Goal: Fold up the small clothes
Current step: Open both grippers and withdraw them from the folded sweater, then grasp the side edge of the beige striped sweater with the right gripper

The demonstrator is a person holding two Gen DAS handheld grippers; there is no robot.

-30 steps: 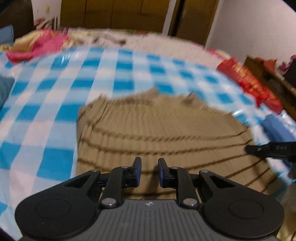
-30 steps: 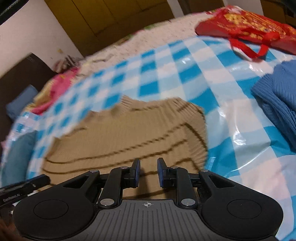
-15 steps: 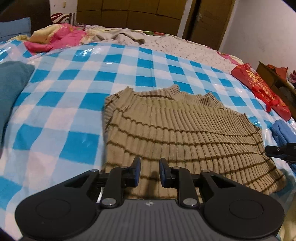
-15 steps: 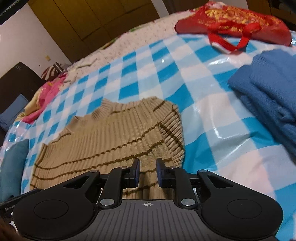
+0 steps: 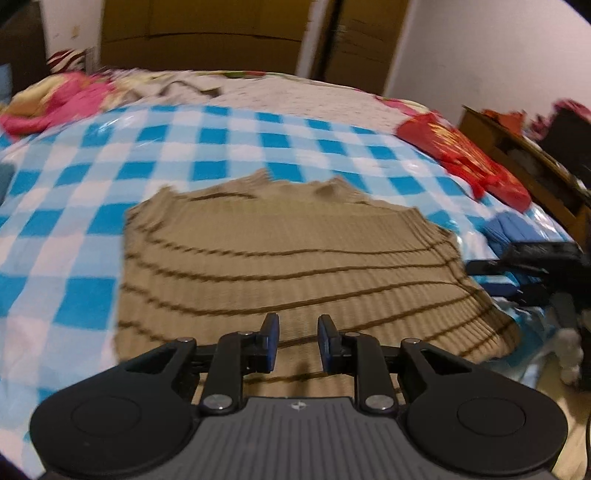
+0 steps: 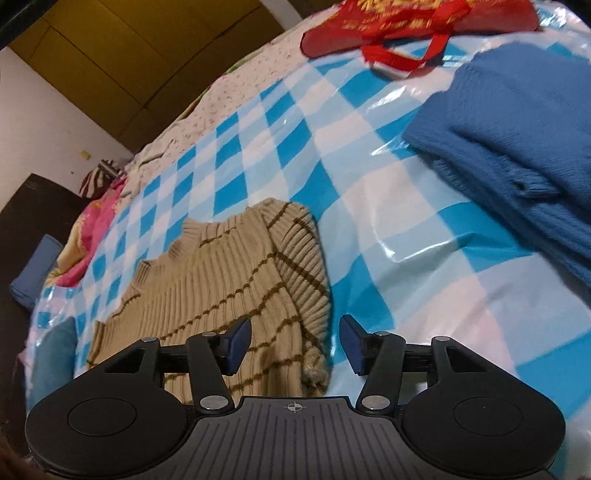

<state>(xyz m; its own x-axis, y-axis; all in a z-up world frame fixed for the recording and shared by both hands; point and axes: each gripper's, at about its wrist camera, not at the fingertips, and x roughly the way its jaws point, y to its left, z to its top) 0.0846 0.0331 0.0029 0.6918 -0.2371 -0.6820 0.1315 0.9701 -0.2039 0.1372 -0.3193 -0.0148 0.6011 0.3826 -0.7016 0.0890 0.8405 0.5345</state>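
A tan ribbed sweater with thin brown stripes [image 5: 280,258] lies flat on the blue and white checked sheet [image 5: 74,184], collar at the far side. It also shows in the right wrist view [image 6: 229,280]. My left gripper [image 5: 297,341] hovers over the sweater's near hem with a narrow gap between its blue pads and holds nothing. My right gripper [image 6: 295,341] is open wider, over the sweater's right corner, and holds nothing. The right gripper also shows at the right of the left wrist view [image 5: 532,266].
A folded blue knit [image 6: 524,122] lies on the sheet to the right of the sweater. A red bag [image 6: 406,26] lies beyond it. Pink bedding [image 5: 62,99] and a teal cloth [image 6: 55,354] lie on the left. A wooden cabinet [image 5: 535,166] stands at right.
My right gripper's jaws have opened wider and it has shifted toward the sweater's right corner. My left gripper has moved a little; its jaws keep about the same gap.
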